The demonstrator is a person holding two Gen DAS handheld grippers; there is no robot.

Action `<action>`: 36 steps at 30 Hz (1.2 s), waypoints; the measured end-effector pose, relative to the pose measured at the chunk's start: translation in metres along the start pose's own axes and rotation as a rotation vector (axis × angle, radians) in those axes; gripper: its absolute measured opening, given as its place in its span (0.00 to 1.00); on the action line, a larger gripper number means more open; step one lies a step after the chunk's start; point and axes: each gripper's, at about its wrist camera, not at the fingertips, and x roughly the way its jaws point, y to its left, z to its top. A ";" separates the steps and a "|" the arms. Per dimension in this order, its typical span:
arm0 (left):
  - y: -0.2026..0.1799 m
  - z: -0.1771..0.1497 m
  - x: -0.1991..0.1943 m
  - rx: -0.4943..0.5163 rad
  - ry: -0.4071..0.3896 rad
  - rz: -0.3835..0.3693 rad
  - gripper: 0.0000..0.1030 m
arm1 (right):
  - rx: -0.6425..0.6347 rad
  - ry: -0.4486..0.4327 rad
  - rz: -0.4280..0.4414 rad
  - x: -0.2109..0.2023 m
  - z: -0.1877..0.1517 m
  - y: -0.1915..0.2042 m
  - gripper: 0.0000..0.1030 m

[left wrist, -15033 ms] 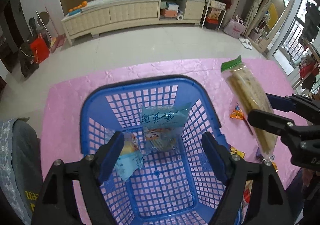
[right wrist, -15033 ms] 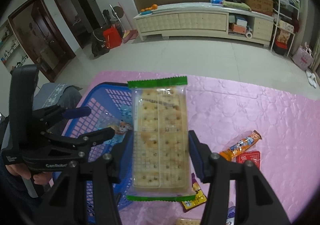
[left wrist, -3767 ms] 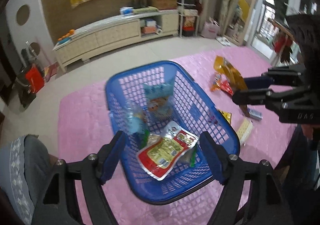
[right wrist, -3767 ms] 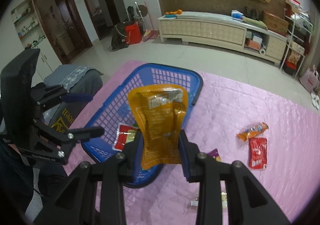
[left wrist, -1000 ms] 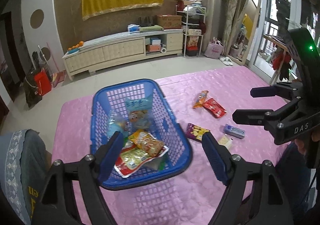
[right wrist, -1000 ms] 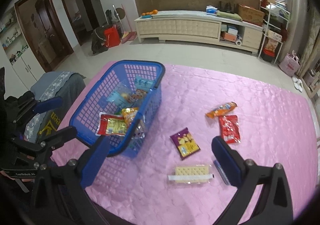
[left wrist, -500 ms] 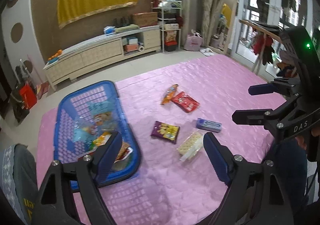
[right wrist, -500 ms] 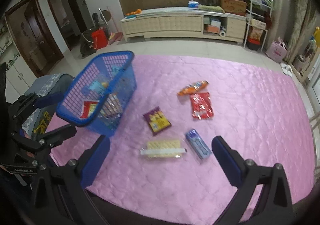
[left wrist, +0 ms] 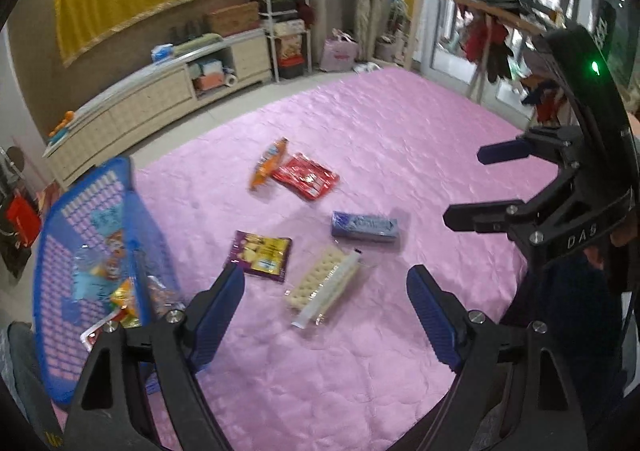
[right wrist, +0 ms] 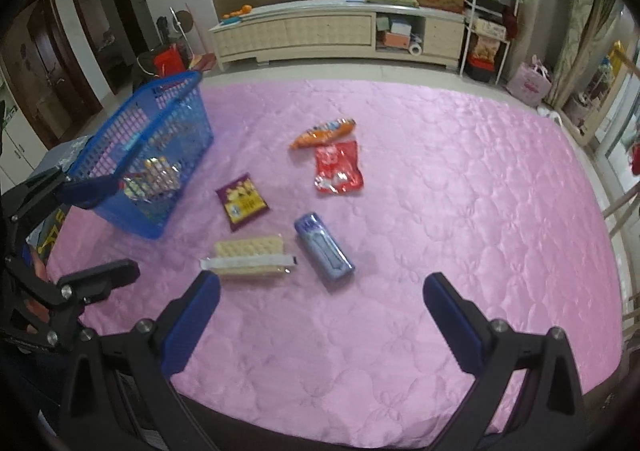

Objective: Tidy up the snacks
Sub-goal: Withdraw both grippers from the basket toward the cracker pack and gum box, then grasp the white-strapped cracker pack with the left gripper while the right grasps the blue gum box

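A blue basket (left wrist: pixel 102 187) (right wrist: pixel 160 119) with several snack packs stands at the left of the pink cover. Loose on the cover lie a purple pack (left wrist: pixel 262 251) (right wrist: pixel 242 203), a clear cracker pack (left wrist: pixel 326 283) (right wrist: pixel 250 257), a blue pack (left wrist: pixel 364 227) (right wrist: pixel 324 249), a red pack (left wrist: pixel 306 175) (right wrist: pixel 338 167) and an orange pack (left wrist: pixel 268 163) (right wrist: pixel 324 133). My left gripper (left wrist: pixel 326 307) (right wrist: pixel 100 227) is open and empty above the cracker pack's near side. My right gripper (right wrist: pixel 320 319) (left wrist: pixel 472 185) is open and empty, nearer than the blue pack.
The pink quilted cover (right wrist: pixel 460 191) spreads over a bed-like surface with its front edge near me. A long cream cabinet (right wrist: pixel 320 31) stands along the far wall. A metal shelf rack (right wrist: pixel 488 23) and a pink bag (right wrist: pixel 530 85) stand at the right.
Both views have swung right, so the basket has slid toward the left edge and the loose snacks sit more central and closer. Both grippers stay open and empty.
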 end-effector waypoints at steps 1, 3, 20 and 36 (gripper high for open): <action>-0.002 -0.001 0.008 0.011 0.015 -0.004 0.79 | 0.004 0.005 0.002 0.004 -0.002 -0.003 1.00; -0.004 -0.003 0.021 0.019 0.044 -0.011 0.79 | 0.007 0.019 0.002 0.015 -0.007 -0.009 1.00; 0.004 -0.003 0.110 0.125 0.182 -0.042 0.79 | -0.001 0.028 0.016 0.072 -0.022 -0.032 1.00; -0.007 -0.009 0.140 0.198 0.240 -0.076 0.64 | 0.036 0.036 -0.059 0.075 -0.026 -0.050 1.00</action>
